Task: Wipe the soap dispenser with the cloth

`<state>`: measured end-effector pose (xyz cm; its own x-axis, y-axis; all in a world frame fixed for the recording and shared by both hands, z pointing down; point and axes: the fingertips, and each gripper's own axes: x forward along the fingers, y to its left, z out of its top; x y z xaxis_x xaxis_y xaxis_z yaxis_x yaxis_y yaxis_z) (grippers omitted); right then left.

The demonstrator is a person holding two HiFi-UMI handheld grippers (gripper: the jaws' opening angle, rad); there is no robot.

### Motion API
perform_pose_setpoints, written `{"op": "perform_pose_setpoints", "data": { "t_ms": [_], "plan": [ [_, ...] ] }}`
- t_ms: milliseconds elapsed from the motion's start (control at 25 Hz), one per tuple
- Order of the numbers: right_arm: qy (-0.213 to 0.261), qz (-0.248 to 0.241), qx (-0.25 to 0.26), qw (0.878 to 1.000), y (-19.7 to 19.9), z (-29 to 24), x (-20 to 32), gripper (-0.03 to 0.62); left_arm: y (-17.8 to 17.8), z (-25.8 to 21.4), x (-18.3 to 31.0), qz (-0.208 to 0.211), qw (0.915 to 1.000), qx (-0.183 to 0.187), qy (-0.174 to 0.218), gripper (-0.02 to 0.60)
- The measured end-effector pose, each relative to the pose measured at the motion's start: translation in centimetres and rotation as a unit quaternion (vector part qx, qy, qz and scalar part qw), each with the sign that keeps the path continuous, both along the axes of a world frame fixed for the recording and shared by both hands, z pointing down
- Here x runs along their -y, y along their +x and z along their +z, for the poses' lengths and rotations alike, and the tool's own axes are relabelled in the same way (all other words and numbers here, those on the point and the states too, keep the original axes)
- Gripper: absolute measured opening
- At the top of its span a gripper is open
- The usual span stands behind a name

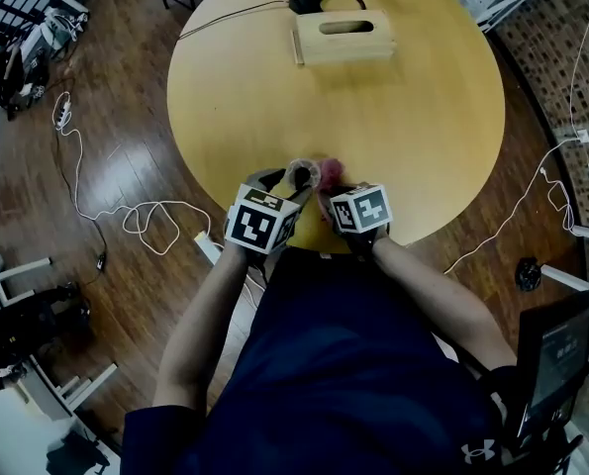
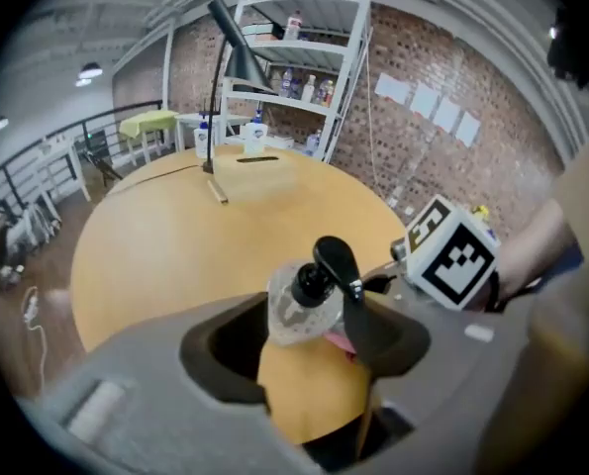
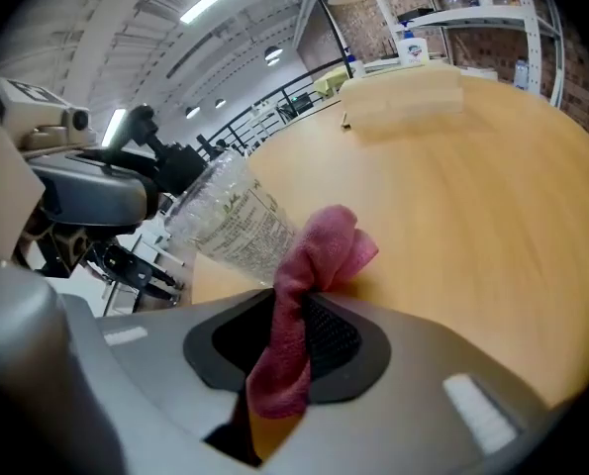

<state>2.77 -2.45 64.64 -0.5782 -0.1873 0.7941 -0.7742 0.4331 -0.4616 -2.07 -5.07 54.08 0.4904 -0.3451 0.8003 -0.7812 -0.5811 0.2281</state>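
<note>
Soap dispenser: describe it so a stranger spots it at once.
At the round wooden table, go to its near edge. The soap dispenser is the tilted clear bottle in the left gripper; its black pump sets it apart from the pink cloth in the right gripper.

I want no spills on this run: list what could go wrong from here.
1. The clear plastic soap dispenser with a black pump is tilted, held near its top by the left gripper; wiping pressure may twist it loose.
2. It is at the near edge of the round wooden table; a slip could send it off.
3. The right gripper pinches the pink cloth in a narrow bunch; it might pull free.
</note>
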Motion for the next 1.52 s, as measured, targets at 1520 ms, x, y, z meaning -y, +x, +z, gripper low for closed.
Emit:
{"op": "perform_pose_setpoints", "data": {
  "t_ms": [1520],
  "plan": [
    [-0.018, 0.027, 0.016, 0.999, 0.1, 1.6, 0.0, 0.091, 0.9, 1.7, -0.2, 0.080, 0.9884, 0.105, 0.075, 0.284]
  ]
}}
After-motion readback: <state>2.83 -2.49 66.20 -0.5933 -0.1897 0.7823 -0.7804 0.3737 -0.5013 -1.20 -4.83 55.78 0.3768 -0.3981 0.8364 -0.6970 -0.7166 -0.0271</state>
